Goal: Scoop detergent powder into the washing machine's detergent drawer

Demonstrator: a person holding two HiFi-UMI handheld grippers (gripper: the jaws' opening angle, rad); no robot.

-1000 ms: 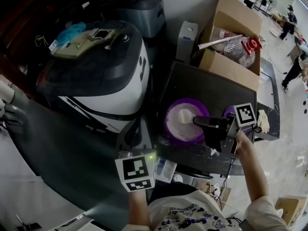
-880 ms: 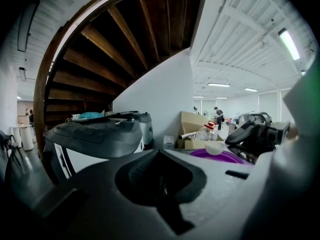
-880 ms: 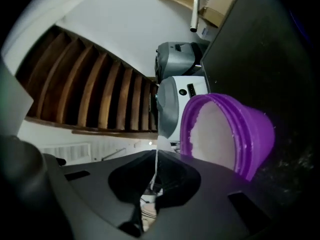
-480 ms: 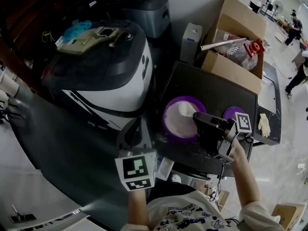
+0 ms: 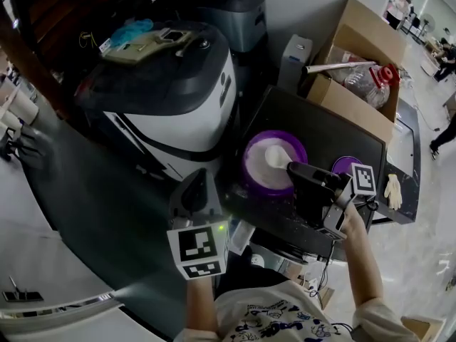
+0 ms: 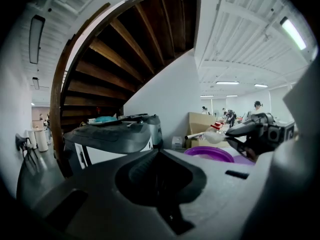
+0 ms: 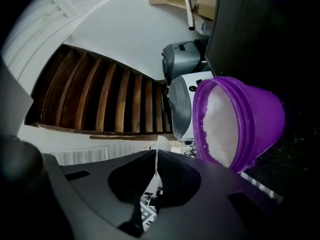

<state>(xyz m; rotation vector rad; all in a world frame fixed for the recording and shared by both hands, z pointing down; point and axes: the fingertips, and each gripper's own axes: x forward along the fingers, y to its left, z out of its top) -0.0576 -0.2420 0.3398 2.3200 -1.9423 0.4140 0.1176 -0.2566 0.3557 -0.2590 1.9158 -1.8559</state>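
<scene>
Two grippers are in play. The left gripper has its jaws clenched on nothing, seen tip to tip in the left gripper view. It hovers beside the front left corner of the black tabletop, just below the white washing machine with its dark lid. The right gripper has its jaws clamped on the thin handle of one white scoop. The scoop's bowl sits over the open purple tub. That single tub stands on the tabletop, filled with white detergent powder. One purple lid lies just right of it. One white glove rests by the tabletop's right edge. A second, grey machine stands behind the first, and one cardboard box sits at the far right.
</scene>
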